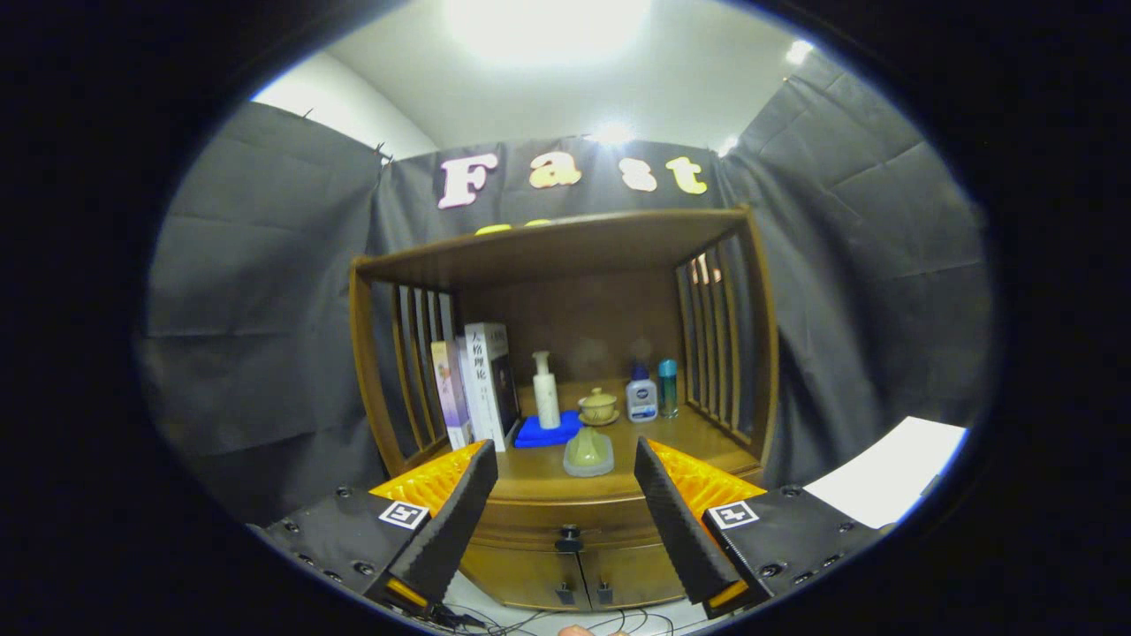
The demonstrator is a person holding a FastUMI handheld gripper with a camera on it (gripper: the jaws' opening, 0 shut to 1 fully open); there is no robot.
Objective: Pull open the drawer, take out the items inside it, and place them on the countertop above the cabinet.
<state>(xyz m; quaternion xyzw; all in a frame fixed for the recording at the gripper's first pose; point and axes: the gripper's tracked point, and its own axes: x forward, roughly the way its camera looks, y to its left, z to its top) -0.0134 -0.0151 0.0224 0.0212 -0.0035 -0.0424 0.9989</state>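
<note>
- The gripper (565,473) is spread wide with nothing between its fingers, hanging apart from the wooden cabinet (565,371).
- The drawer (565,523) lies at 6 o'clock from the gap between the fingertips, beyond them, just under the countertop (539,481).
- The drawer front is a curved brown wooden band with a small dark knob (569,535) at its middle; it sits flush and closed.
- A pale green item (588,452) rests on the countertop at 12 o'clock from the knob.
</note>
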